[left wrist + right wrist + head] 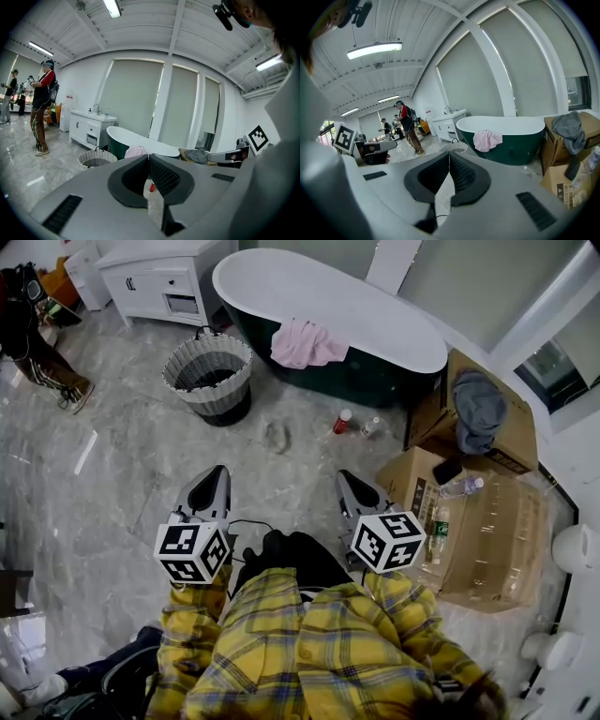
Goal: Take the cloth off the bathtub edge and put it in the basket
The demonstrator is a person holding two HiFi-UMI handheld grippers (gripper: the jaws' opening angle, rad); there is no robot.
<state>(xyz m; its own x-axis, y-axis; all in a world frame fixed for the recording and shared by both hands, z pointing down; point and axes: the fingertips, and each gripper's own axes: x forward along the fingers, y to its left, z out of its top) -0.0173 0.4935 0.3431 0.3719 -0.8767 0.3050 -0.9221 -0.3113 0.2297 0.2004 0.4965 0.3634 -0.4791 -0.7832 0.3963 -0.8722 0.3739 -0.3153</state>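
A pink cloth [306, 343] hangs over the near rim of the white and dark green bathtub [394, 329]; it also shows as the pink cloth [487, 139] in the right gripper view and the pink cloth [136, 151] in the left one. A woven basket [209, 378] stands on the floor left of the tub, seen too as the basket [96, 159]. My left gripper [217, 472] and right gripper [344, 476] are both shut and empty, held well short of the tub over the marble floor. Left gripper [148, 155] and right gripper [449, 153] tips meet.
Cardboard boxes [487, 521] with bottles and a grey garment [478, 409] stand at the right. Small bottles [343, 420] lie on the floor by the tub. A white cabinet [164, 277] stands back left. A person [42, 108] stands at the far left.
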